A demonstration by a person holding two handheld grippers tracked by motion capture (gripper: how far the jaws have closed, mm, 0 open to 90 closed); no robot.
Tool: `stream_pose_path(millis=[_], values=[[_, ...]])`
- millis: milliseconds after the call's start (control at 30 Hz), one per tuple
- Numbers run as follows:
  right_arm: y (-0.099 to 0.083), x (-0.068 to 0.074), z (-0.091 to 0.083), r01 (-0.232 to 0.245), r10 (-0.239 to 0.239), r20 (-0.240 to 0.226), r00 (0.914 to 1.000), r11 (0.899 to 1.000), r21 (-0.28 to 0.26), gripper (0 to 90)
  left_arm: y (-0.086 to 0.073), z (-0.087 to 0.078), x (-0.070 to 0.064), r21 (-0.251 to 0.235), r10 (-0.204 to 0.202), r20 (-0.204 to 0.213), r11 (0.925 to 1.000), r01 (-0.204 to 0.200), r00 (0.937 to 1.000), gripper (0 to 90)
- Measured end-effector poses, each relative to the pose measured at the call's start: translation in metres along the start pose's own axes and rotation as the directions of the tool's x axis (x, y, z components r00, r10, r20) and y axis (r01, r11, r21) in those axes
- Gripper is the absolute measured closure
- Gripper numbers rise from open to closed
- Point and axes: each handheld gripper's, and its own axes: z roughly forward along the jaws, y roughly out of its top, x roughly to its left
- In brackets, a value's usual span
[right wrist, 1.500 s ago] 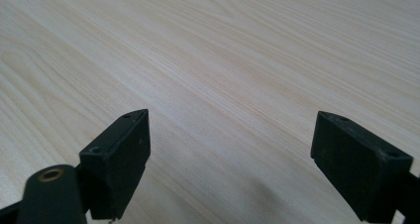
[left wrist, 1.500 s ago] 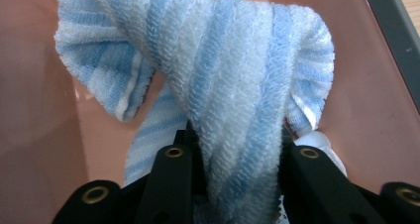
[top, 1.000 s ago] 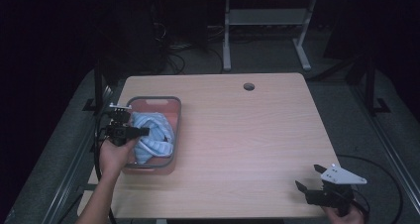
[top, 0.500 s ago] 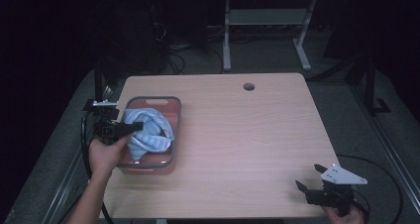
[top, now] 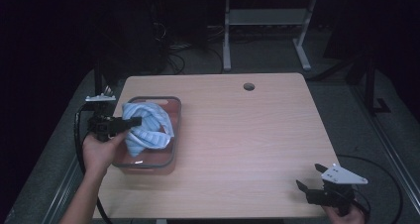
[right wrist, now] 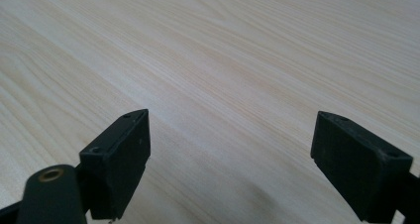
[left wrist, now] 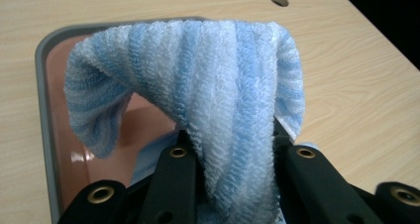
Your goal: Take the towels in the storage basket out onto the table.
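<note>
towel (top: 144, 129), blue and white striped, is what i'm working with; from the high view it hangs bunched above the grey-rimmed tray (top: 176, 130) at the left side of the tabletop (top: 247, 135), pinched by my left gripper (top: 118, 125), while my right gripper (top: 313, 181) rests near the front right corner, well apart from everything. in the left gripper view the fingers (left wrist: 173, 174) are clenched on a thick fold of the towel (left wrist: 218, 85), which arches up and drapes forward over the tray's reddish floor (left wrist: 54, 100), one loose corner dangling at the left. in the right gripper view the fingers (right wrist: 124, 154) stand wide apart with nothing between them, bare wood below. my worry from here: the grip looks to be on a bulky fold rather than an edge, so the cloth could slip out if i lift quickly, and the trailing corner might snag the tray rim and drag the tray along with it.
</note>
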Motion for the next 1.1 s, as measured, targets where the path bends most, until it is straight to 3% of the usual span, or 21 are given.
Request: stream_pose_path(millis=[600,1100], values=[[0.0,-0.001,-0.001,0.001,-0.001,0.005,1.0,1.0,-0.003,14.9,0.019,-0.008,-0.03,-0.022,0.073,0.054,0.9972,-0.072,0.9959,73.7],[0.0,-0.002,0.0,-0.004,0.004,0.007,1.0,1.0,-0.003,14.9,0.03,0.003,-0.053,-0.005,0.117,0.094,0.9932,-0.117,0.9887,73.5]])
